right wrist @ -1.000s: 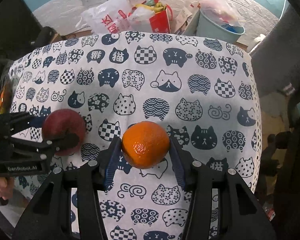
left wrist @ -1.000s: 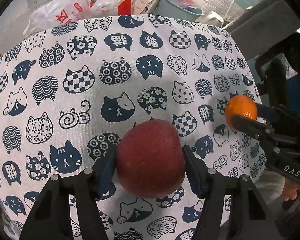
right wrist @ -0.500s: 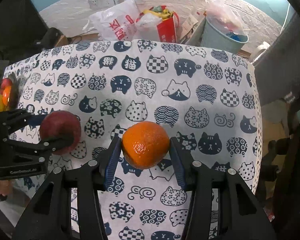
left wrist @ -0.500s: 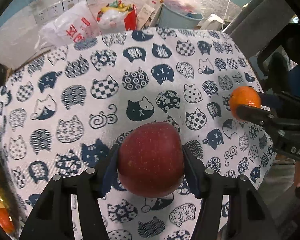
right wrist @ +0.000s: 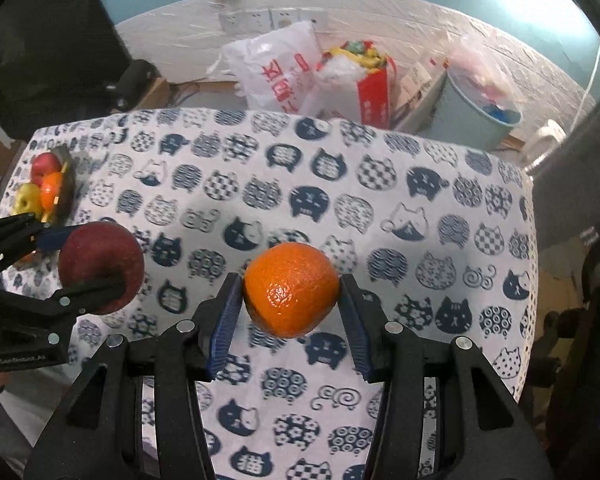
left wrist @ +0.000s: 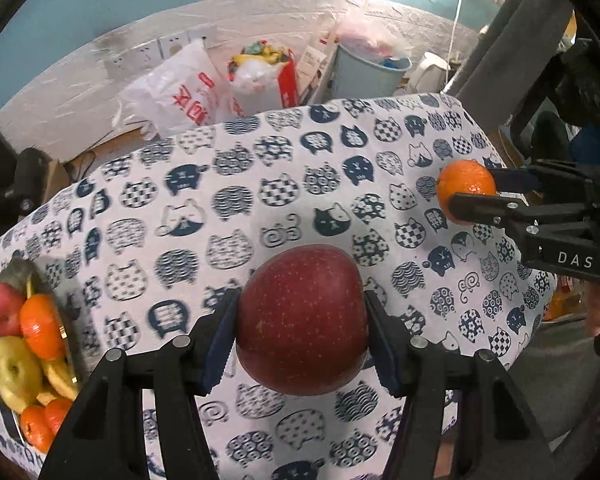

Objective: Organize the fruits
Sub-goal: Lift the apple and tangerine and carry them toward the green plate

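At 9 o'clock on the bench (left wrist: pixel 260 184): fruit tray (left wrist: pixel 66 334) already loaded with apples, oranges and yellow fruit. Sorting partly done. Centre, toward 6 o'clock: left tool (left wrist: pixel 300 330) pinching red apple (left wrist: pixel 302 320) from both sides, clear of the cloth. At 3 o'clock: right tool (right wrist: pixel 292 296) pinching orange (right wrist: pixel 291 289), likewise lifted. No loose fruit visible elsewhere on the cloth. Remaining, by judgement: carry both pieces toward 9 o'clock and set down on the tray.
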The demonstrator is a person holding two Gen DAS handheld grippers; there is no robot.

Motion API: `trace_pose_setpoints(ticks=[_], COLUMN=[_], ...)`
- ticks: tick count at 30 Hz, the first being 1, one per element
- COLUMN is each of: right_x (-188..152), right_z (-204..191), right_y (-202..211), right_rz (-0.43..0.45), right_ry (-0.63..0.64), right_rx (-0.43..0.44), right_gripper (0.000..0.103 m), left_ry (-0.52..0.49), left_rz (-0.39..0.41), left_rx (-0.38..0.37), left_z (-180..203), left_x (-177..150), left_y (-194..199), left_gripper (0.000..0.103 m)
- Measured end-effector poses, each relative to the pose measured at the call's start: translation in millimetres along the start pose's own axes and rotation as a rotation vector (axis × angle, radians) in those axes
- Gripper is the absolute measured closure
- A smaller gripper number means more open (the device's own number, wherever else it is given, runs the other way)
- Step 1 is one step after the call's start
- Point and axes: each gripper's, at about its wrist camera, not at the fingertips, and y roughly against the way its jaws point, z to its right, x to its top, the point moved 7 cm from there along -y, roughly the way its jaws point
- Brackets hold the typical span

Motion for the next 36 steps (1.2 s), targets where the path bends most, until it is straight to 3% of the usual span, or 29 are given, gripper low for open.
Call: trace_pose_setpoints(ticks=[16,36], right_x=[24,61], right_z=[-84,-237], right_y=[4,-17], right_rz=[0.028,0.020], right_ry=[0.111,0.294], right_rx=[0.082,0.222], right_gripper=[0.055,0.055], left_ry=[0.107,0.296], left_rz=[0.097,0.152], left_rx=[0.070,0.140], left_z=[-84,-200], left_x=[-22,-74], left_y=[63,109], left_gripper=[0.041,0.042])
